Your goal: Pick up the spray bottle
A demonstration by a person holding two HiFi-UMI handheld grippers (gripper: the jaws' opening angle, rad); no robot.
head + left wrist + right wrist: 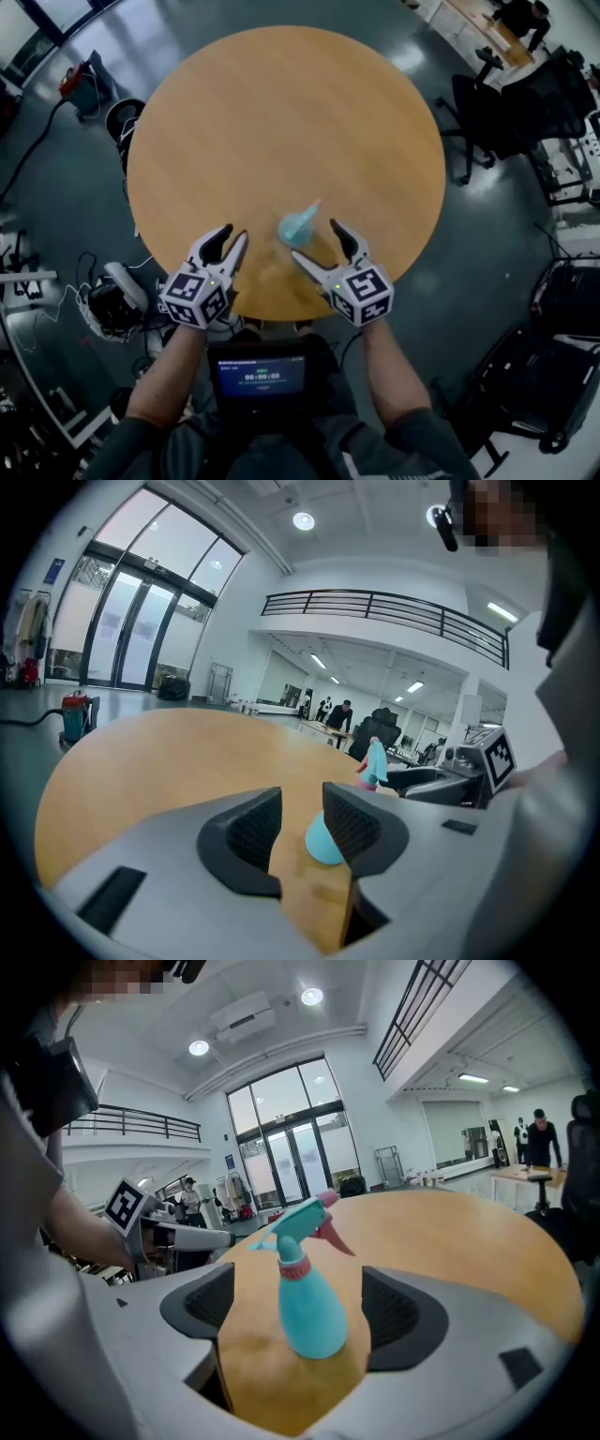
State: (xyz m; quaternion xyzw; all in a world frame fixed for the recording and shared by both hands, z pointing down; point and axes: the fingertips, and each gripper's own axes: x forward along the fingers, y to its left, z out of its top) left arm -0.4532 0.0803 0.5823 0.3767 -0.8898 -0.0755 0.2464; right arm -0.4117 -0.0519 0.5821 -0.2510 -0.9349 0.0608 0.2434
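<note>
A teal spray bottle [298, 225] with a pink trigger stands upright near the front edge of the round wooden table [281, 112]. My right gripper [316, 240] is open just behind it. In the right gripper view the bottle [307, 1307] stands in line with the gap between the jaws of the right gripper [300, 1288], and neither pad touches it. My left gripper [234, 232] is open to the bottle's left, with nothing between its fingers. In the left gripper view the bottle [323, 844] is partly hidden behind the right jaw of the left gripper [300, 803].
Black office chairs [487, 112] stand on the grey floor to the table's right. On the left are cables and a red machine [80, 89]. A dark screen [261, 375] hangs at the person's chest, below the table edge.
</note>
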